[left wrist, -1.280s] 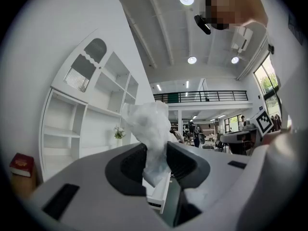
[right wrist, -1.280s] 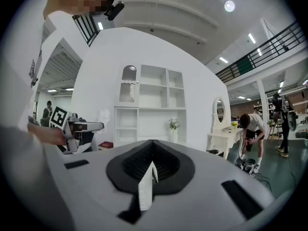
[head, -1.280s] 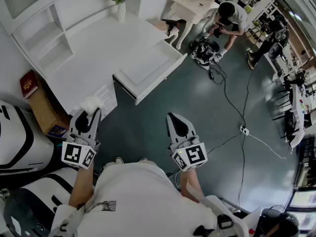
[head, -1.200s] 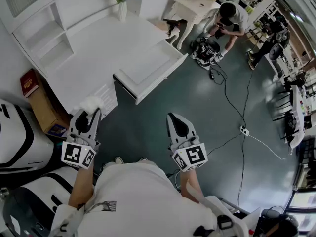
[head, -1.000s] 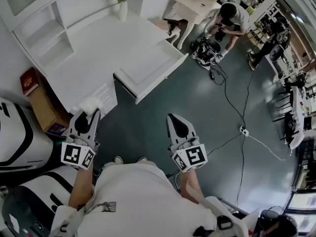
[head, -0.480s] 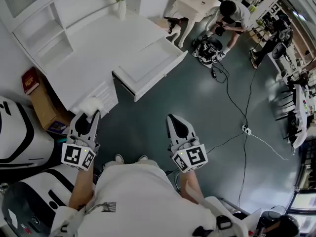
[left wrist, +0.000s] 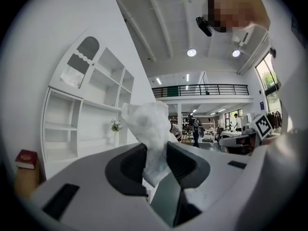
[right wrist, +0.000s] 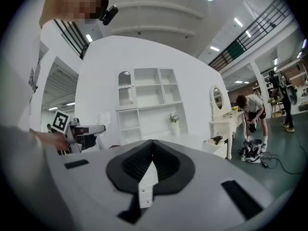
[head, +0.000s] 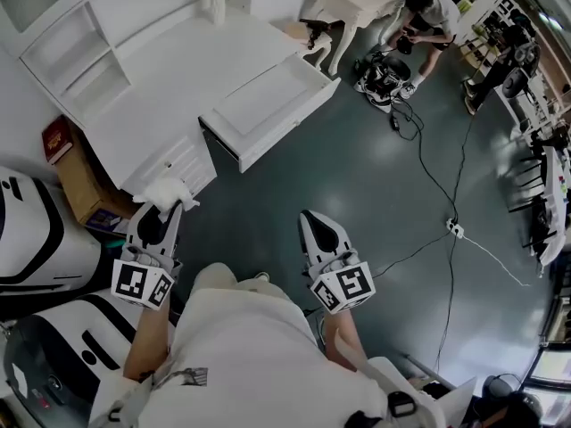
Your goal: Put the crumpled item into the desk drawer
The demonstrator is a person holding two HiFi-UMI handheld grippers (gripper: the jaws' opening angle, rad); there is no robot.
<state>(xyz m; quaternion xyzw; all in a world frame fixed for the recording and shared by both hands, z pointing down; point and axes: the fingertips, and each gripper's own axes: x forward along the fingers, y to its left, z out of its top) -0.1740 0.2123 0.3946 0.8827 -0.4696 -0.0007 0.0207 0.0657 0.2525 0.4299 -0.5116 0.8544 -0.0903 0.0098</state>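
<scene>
Ahead of the person, past the corner of the white desk (head: pixel 169 87), the drawer (head: pixel 290 119) stands pulled out, well apart from both tools. Judgement: it is already open, so only the carry and the drop are left.

- Left gripper (head: pixel 159 214): held level, its jaws partly closed and pinching the crumpled tissue (head: pixel 166 192). The left gripper view shows the pads pressed on the lower part of the tissue (left wrist: pixel 149 129). Most of it stands up past the tips, and a short tail hangs down between the jaws. A low pinch like this probably lets the tissue fall free once the jaws part over the drawer.
- Right gripper (head: pixel 310 217): jaws closed together with nothing between them, as the right gripper view confirms (right wrist: pixel 151 146). It is carried level beside the other, apparently as a spare hand.

The tissue:
- white, thin and heavily creased
- bunched into a loose, irregular wad
- slightly see-through at the edges
- looks soft and very light, so it may cling to a pad or drift when let go

Beside the desk on the left, a cardboard box (head: pixel 76 181) sits on the floor with a red book (head: pixel 56 138) on top.
</scene>
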